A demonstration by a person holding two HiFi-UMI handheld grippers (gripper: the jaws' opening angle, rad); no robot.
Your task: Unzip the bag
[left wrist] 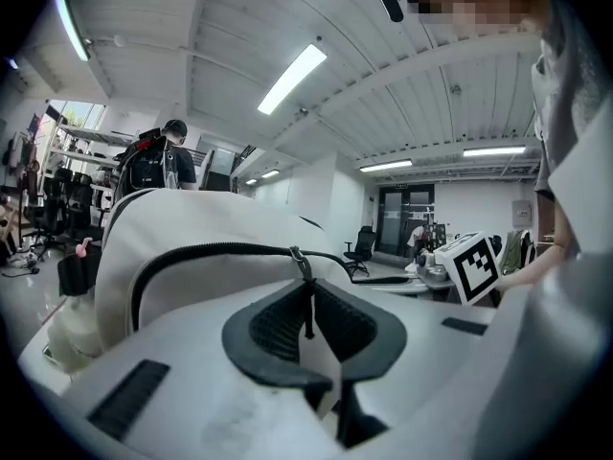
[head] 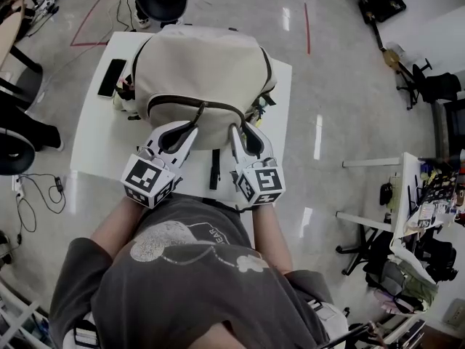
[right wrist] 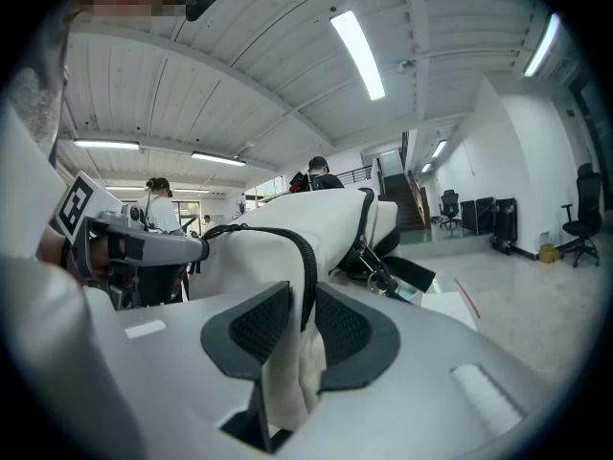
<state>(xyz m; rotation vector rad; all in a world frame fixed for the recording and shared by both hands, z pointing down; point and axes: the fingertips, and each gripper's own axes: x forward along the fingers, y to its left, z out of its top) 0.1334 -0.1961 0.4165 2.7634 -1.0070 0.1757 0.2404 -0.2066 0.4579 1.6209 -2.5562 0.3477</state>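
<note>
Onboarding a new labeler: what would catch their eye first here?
A cream backpack sits on the white table, filling the middle of the head view. The right gripper has its jaws clamped on a fold of the backpack at its near edge. The left gripper has its jaws apart around the hanging zipper pull.

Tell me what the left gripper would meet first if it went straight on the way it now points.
Probably the zipper pull, hanging between the parted jaws of the left gripper; the cream bag lies right behind it, though depth is hard to judge.
</note>
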